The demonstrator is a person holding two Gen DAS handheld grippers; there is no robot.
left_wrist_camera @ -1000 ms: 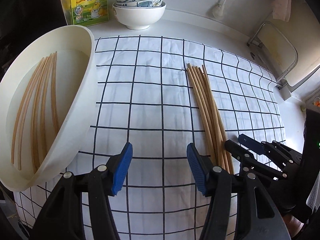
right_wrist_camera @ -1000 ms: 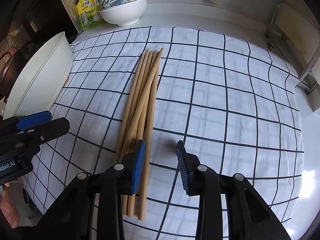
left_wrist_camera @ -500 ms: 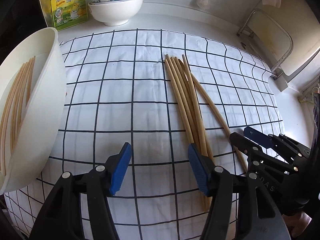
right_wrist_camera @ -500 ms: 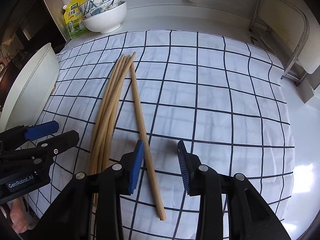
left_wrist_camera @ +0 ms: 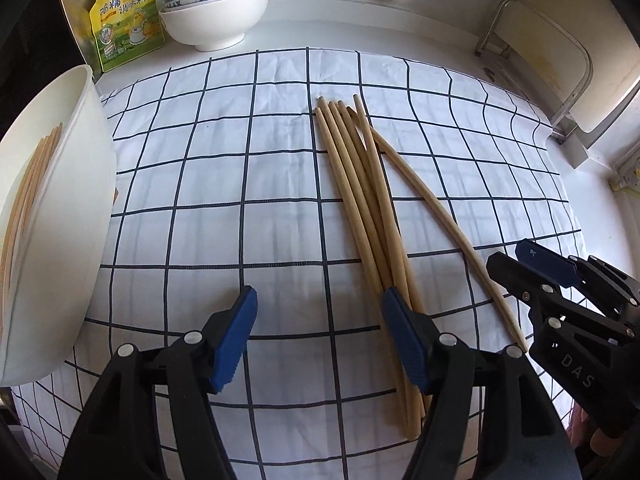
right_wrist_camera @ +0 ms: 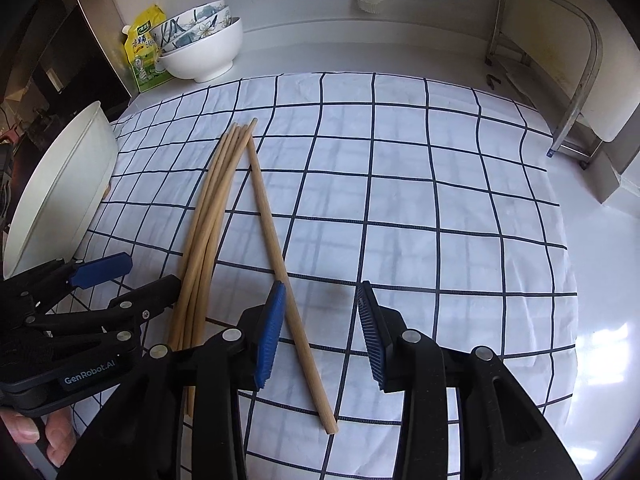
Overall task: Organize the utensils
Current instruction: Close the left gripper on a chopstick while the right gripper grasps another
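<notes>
A bundle of several wooden chopsticks (left_wrist_camera: 360, 200) (right_wrist_camera: 212, 216) lies on the checked cloth (left_wrist_camera: 240, 160). One single chopstick (left_wrist_camera: 432, 208) (right_wrist_camera: 272, 232) is splayed off to its right. My left gripper (left_wrist_camera: 318, 304) (right_wrist_camera: 150, 272) hovers just left of the bundle's near end. Its jaws are opening with only cloth between them, and the bundle runs under the right finger. My right gripper (right_wrist_camera: 320, 292) (left_wrist_camera: 508, 256) is open over the single chopstick, which passes close by its left pad. A white oval container (left_wrist_camera: 80, 200) (right_wrist_camera: 64, 192) at the left holds more chopsticks (left_wrist_camera: 28, 184).
Stacked bowls (left_wrist_camera: 212, 12) and a yellow-green pouch (left_wrist_camera: 124, 24) stand at the back left of the counter. A metal rack (left_wrist_camera: 560, 60) stands at the right, past the cloth's edge. A person's fingers (right_wrist_camera: 40, 436) hold the left gripper.
One chopstick has swung out of the bundle to the right. My left gripper has moved right, toward the bundle, and its jaws stand wider. My right gripper has shifted right with the single chopstick.
</notes>
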